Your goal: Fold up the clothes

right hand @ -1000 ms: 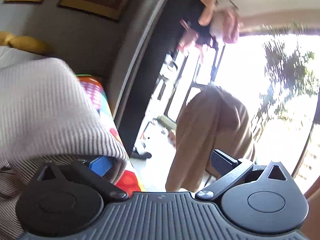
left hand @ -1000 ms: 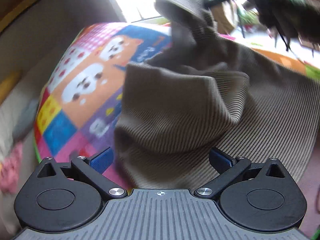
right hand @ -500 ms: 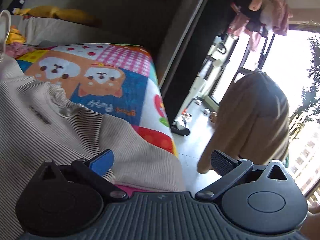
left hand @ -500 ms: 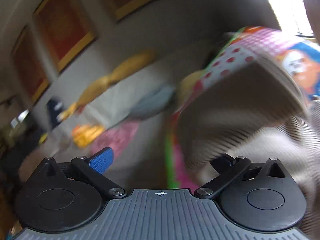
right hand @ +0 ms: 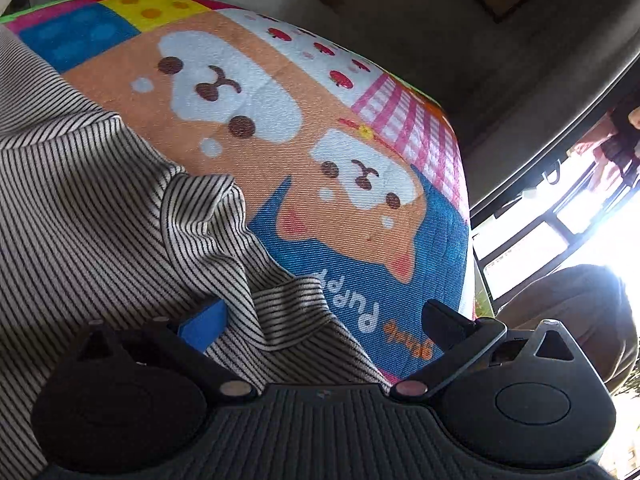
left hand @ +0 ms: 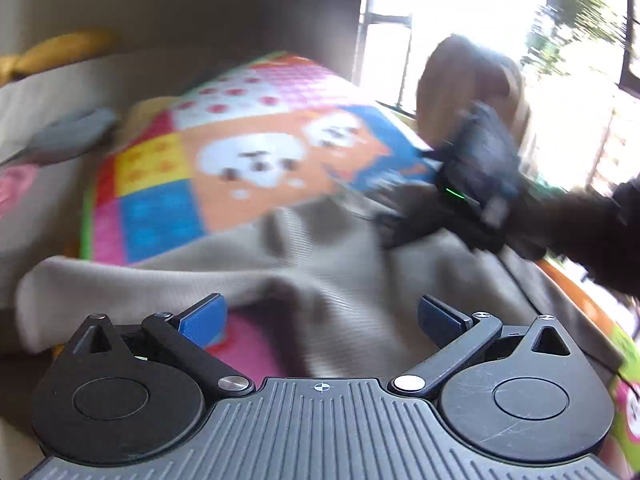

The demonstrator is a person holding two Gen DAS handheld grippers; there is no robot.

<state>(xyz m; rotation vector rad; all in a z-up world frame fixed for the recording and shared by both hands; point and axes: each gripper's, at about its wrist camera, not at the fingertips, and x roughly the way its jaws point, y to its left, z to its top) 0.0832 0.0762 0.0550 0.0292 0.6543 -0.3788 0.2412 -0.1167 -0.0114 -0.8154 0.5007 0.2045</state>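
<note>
From the left wrist view, the left tool (left hand: 320, 316) hangs released, its blue fingers (left hand: 202, 320) spread wide with nothing between them. Under it lies the shirt (left hand: 328, 264), a beige, finely striped garment, rumpled across the near half of the mat (left hand: 248, 152), a bright patchwork cover with cartoon puppy faces. One fold of the shirt runs out toward 9 o'clock and ends near the mat's left edge. At 2 o'clock the right tool (left hand: 476, 188) sits low over the shirt, blurred, so its jaws cannot be read here. Beyond it, near 1 o'clock, a brown cloth (left hand: 468, 80) hangs against the bright window. A grey item (left hand: 68, 136) lies beside the mat at 10 o'clock.

From the right wrist view, the right tool (right hand: 320, 320) is likewise released, jaws wide apart. The shirt (right hand: 100, 208) fills the side from 7 to 10 o'clock, and a bunched ridge of it lies against the left finger (right hand: 202, 326) without being pinched. The right finger stands over bare mat (right hand: 340, 128), near the printed word "Puppy". The brown cloth (right hand: 572, 312) shows at 4 o'clock.
</note>
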